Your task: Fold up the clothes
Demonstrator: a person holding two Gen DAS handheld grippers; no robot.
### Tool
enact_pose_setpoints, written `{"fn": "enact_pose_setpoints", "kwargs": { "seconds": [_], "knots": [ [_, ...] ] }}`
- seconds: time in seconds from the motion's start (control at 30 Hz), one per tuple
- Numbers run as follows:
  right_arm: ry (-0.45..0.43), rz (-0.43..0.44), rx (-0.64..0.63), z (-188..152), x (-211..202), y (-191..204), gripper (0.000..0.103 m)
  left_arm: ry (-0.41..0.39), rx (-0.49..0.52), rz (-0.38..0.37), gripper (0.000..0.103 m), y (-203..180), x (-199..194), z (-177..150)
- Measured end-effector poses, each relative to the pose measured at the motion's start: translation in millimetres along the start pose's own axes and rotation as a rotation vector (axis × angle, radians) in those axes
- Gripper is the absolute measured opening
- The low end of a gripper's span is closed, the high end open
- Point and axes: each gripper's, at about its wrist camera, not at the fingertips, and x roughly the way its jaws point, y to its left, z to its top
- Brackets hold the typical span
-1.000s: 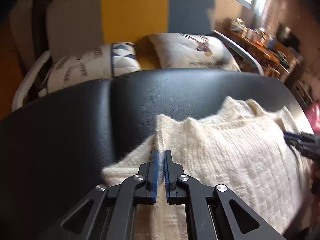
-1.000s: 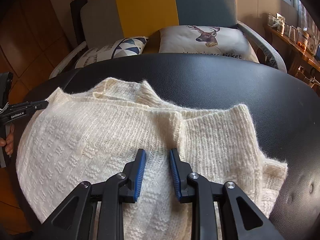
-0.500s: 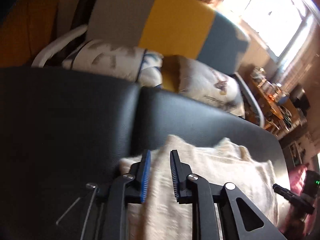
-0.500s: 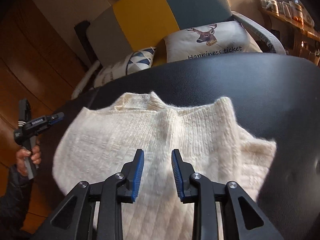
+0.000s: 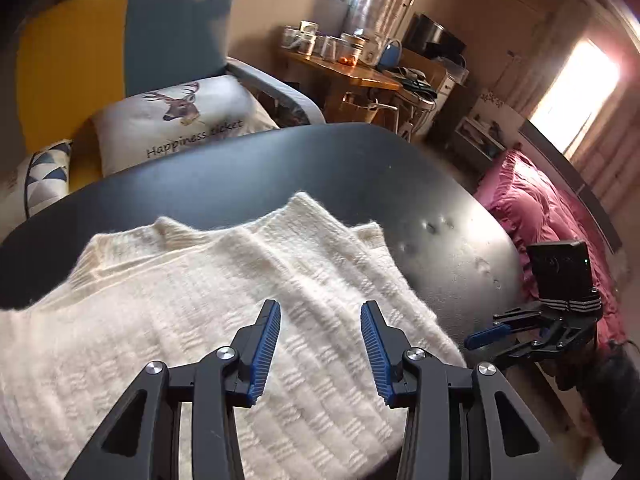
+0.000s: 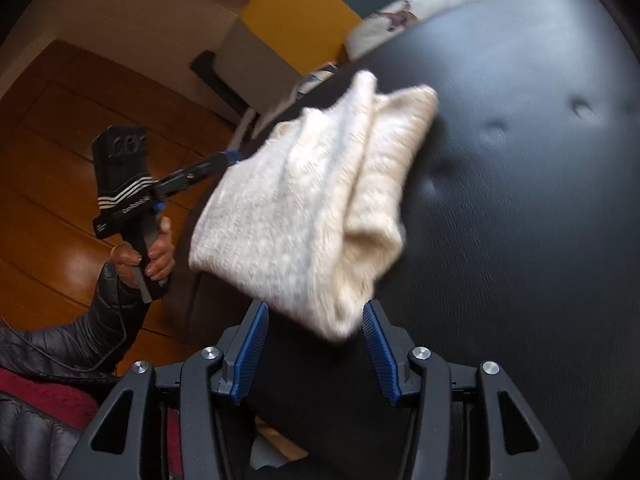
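Note:
A cream knit sweater lies folded into a thick bundle on the black leather top. My left gripper hovers open over its near part, with nothing between the blue pads. In the right wrist view the sweater sits just beyond my right gripper, which is open, its pads flanking the bundle's near corner without touching it. The right gripper also shows beside the sweater's right edge in the left wrist view. A hand holds the left gripper at the sweater's left edge.
Behind the black top stands a sofa with grey, yellow and blue panels and a deer pillow. A wooden table with jars is at the back right, pink bedding to the right. Wooden floor lies left.
My left gripper went from shut on the sweater's edge to wide open and swung right. My right gripper opened wider and drew back to the sweater's near corner.

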Motion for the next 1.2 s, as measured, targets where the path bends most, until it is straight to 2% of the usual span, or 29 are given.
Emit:
{"fn": "enact_pose_setpoints", "kwargs": {
  "seconds": [0.13, 0.27, 0.37, 0.4, 0.43, 0.5, 0.53, 0.67, 0.8, 0.87, 0.93, 1.03, 1.13, 1.2],
  "knots": [
    [0.070, 0.104, -0.011, 19.1, 19.7, -13.2, 0.051, 0.060, 0.018, 0.005, 0.043, -8.4, 26.8, 11.4],
    [0.220, 0.255, -0.006, 25.6, 43.7, -17.5, 0.053, 0.109, 0.070, 0.010, 0.043, -18.3, 50.3, 17.8],
    [0.341, 0.390, -0.061, 25.2, 52.2, 1.9, 0.054, 0.148, 0.135, 0.015, 0.042, -28.0, 67.1, 19.4],
    [0.394, 0.386, -0.090, 23.4, 56.6, 9.0, 0.054, 0.173, 0.164, 0.023, 0.042, -31.0, 74.6, 17.1],
    [0.466, 0.341, -0.125, 17.3, 63.0, 13.4, 0.054, 0.217, 0.181, 0.044, 0.040, -32.2, 85.0, 12.5],
    [0.621, 0.239, -0.196, 0.4, 76.5, 18.6, 0.052, 0.223, 0.155, 0.020, 0.038, -32.9, 88.1, 2.6],
    [0.654, 0.231, -0.196, -4.5, 79.3, 17.7, 0.048, 0.222, 0.139, 0.004, 0.038, -33.2, 88.5, -2.4],
    [0.643, 0.277, -0.154, -15.2, 72.4, 10.9, 0.048, 0.213, 0.152, -0.017, 0.039, -41.8, 80.8, -14.2],
    [0.576, 0.272, -0.116, -20.2, 65.4, 7.3, 0.047, 0.185, 0.040, -0.103, 0.038, -22.5, 74.9, 6.3],
    [0.540, 0.254, -0.103, -22.8, 61.2, 7.6, 0.047, 0.123, 0.043, -0.087, 0.038, -16.4, 62.9, 21.0],
    [0.503, 0.234, -0.090, -26.3, 56.3, 8.5, 0.048, 0.076, 0.110, -0.043, 0.039, -14.4, 53.2, 33.7],
    [0.459, 0.219, -0.083, -36.5, 49.2, 10.8, 0.052, 0.109, 0.243, -0.007, 0.039, -15.8, 56.8, 41.4],
    [0.429, 0.216, -0.058, -42.5, 45.5, 7.8, 0.052, 0.214, 0.350, -0.016, 0.040, -12.1, 81.1, 37.6],
    [0.429, 0.206, -0.051, -46.1, 44.2, 7.8, 0.052, 0.302, 0.386, -0.069, 0.040, -9.6, 95.5, 31.3]
  ]
}}
